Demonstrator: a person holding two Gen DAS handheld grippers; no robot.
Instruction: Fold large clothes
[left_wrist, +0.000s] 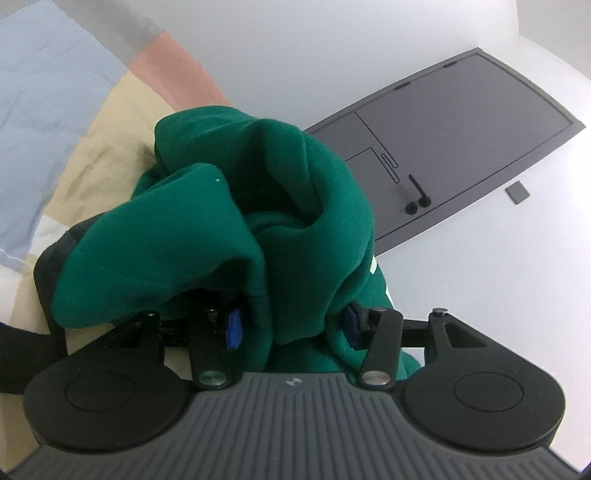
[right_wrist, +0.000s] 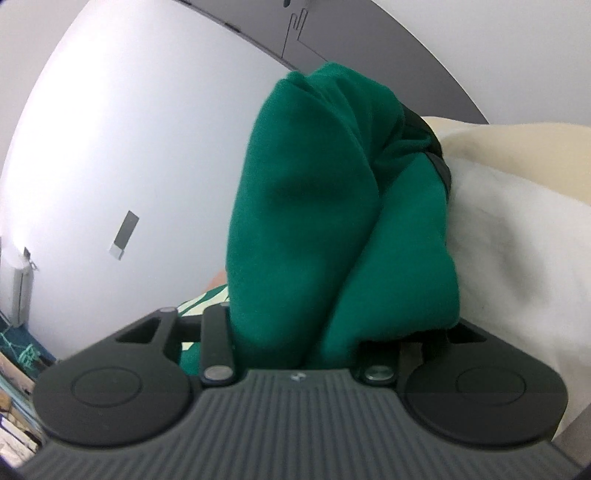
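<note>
A dark green garment (left_wrist: 258, 206) of thick fabric is bunched up and fills the middle of the left wrist view. My left gripper (left_wrist: 291, 325) is shut on a fold of it, with the blue pads (left_wrist: 234, 328) pressed against the cloth on either side. In the right wrist view the same green garment (right_wrist: 314, 221) hangs in heavy folds over my right gripper (right_wrist: 299, 332), which is shut on it; its fingertips are hidden by the cloth. A pale printed patch (right_wrist: 199, 302) of the garment shows at lower left.
A bedspread with blue, pink and tan patches (left_wrist: 74, 122) lies to the left. A grey door (left_wrist: 461, 147) with a black handle (left_wrist: 417, 192) stands in a white wall (left_wrist: 480, 295). Cream bedding (right_wrist: 517, 221) lies to the right. Cluttered items (right_wrist: 18, 387) sit at far left.
</note>
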